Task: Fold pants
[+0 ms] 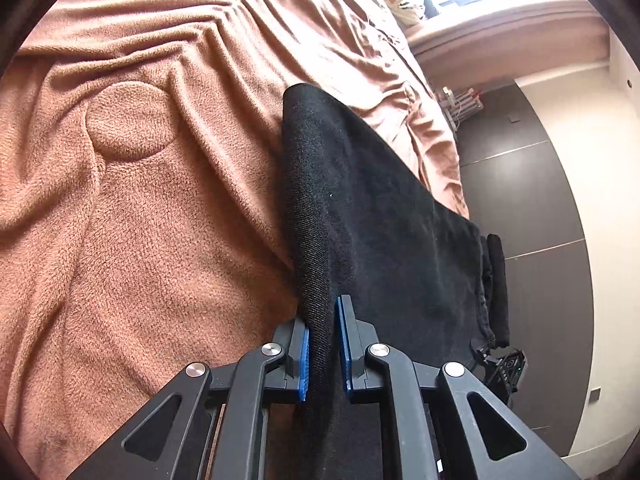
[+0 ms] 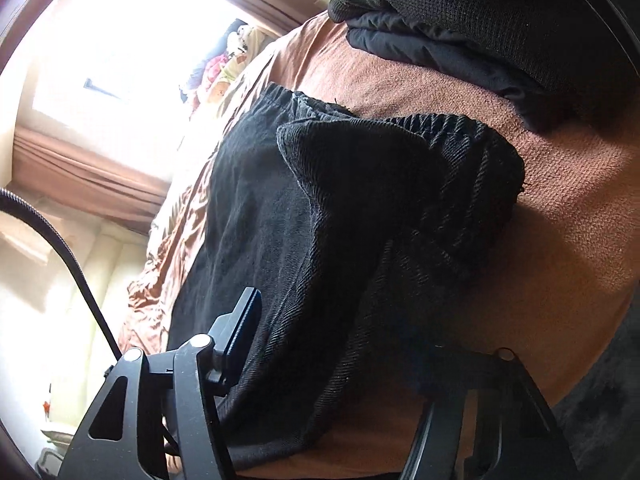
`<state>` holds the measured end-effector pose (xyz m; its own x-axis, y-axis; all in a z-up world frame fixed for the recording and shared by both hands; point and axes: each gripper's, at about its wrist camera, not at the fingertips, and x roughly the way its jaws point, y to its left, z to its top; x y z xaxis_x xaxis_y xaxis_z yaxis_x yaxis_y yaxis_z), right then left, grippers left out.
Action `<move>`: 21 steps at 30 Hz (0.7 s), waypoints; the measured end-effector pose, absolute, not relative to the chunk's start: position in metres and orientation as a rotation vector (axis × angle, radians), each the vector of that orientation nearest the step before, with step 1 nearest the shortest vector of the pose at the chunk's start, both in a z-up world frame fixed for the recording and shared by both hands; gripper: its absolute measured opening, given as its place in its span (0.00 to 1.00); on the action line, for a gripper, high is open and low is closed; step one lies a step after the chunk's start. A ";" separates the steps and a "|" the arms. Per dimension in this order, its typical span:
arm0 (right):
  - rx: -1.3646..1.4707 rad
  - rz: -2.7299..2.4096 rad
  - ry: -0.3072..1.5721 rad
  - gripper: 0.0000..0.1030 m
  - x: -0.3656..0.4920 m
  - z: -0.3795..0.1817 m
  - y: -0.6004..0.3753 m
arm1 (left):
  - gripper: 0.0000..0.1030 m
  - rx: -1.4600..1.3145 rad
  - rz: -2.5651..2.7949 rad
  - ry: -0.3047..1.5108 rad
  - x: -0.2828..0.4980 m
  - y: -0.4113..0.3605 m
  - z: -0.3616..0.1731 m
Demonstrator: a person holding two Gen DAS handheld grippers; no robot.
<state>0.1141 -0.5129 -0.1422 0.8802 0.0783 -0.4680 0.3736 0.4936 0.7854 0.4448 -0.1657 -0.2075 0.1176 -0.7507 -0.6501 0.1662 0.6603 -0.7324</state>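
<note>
On the bed (image 1: 132, 216), at 6 o'clock, the left tool (image 1: 324, 354) pinches a raised fold of the black pants (image 1: 372, 208), while the right tool (image 2: 340, 344), jaws spread around cloth, may let its side sag unevenly.

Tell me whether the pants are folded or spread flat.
Partly folded: the pants lie doubled on the blanket, a layer turned over near the waistband; left gripper pinches an edge.
</note>
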 end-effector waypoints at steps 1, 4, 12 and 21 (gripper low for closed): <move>1.053 -0.183 0.485 0.58 0.115 -0.142 -0.513 | 0.13 -0.566 -0.723 1.307 0.446 -0.166 -0.213; 1.072 -0.171 0.487 0.57 0.114 -0.142 -0.518 | 0.13 -0.557 -0.713 1.353 0.444 -0.171 -0.222; 1.000 -0.207 0.529 0.35 0.111 -0.117 -0.494 | 0.10 -0.542 -0.807 1.293 0.433 -0.170 -0.174; 1.028 -0.212 0.530 0.36 0.111 -0.119 -0.492 | 0.21 -0.502 -0.752 1.353 0.450 -0.183 -0.194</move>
<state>0.1114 -0.4925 -0.1191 0.8552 0.0761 -0.5126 0.4086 0.5094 0.7573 0.4504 -0.1829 -0.1937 0.0442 -0.7326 -0.6792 0.1908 0.6736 -0.7141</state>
